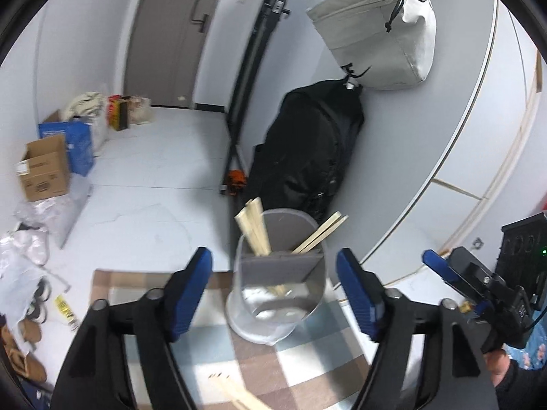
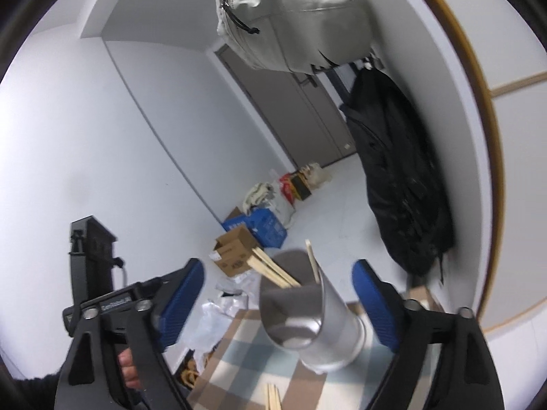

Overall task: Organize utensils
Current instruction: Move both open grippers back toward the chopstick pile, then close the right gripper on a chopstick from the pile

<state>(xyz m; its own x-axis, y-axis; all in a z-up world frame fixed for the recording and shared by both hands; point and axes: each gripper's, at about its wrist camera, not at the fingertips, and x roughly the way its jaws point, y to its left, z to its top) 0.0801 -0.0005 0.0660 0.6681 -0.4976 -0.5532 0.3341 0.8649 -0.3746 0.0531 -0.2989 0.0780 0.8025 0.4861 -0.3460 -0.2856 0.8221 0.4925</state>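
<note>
Loose chopsticks (image 1: 239, 398) at the bench's near edge, lengthwise below both wide, empty hand-held grippers (image 1: 273, 294) (image 2: 278, 302); holder (image 1: 278, 283) ahead.

Translucent grey plastic utensil holder (image 1: 278, 294) with glossy smooth walls, pale bare-wood chopsticks (image 1: 254, 230) matt in finish, checked woven cloth mat (image 1: 307, 369), ribbed blue rubbery gripper pads (image 1: 193, 290) on matt black plastic, brown cardboard box (image 1: 44, 169)

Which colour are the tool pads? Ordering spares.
Blue pads, clearest in the left wrist view.
</note>
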